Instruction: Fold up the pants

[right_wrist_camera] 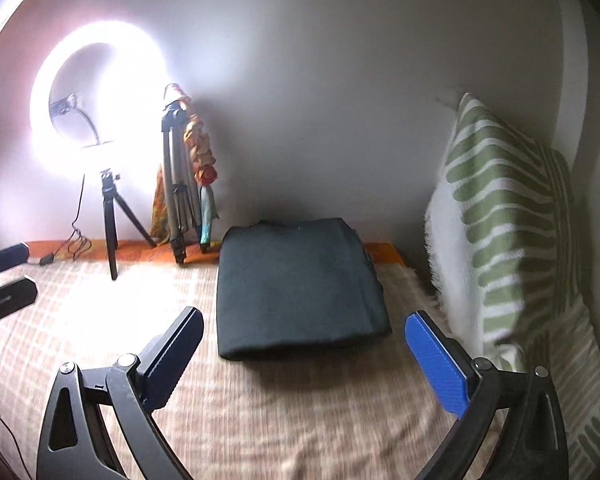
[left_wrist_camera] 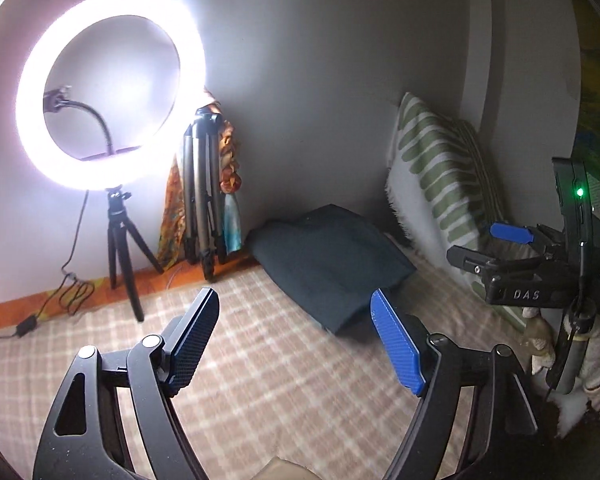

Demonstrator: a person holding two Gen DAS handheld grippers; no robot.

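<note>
The dark green pants (right_wrist_camera: 300, 284) lie folded into a flat rectangular stack on the checked bedspread (right_wrist_camera: 260, 408), close to the wall. In the left wrist view the same pants (left_wrist_camera: 328, 264) sit ahead and to the right. My left gripper (left_wrist_camera: 296, 320) is open, its blue pads (left_wrist_camera: 396, 350) wide apart above the bedspread with nothing between them. My right gripper (right_wrist_camera: 304, 348) is open too, held back from the near edge of the pants and not touching them. The right gripper (left_wrist_camera: 512, 256) also shows at the right of the left wrist view, and the left gripper's fingers (right_wrist_camera: 8, 276) at the left edge of the right wrist view.
A lit ring light (left_wrist_camera: 108, 88) on a small tripod (left_wrist_camera: 120, 248) stands at the back left, its cable (left_wrist_camera: 56, 292) trailing on the bed. A folded tripod (left_wrist_camera: 202, 196) with coloured cloth leans on the wall. A green-striped pillow (right_wrist_camera: 508, 232) stands at the right.
</note>
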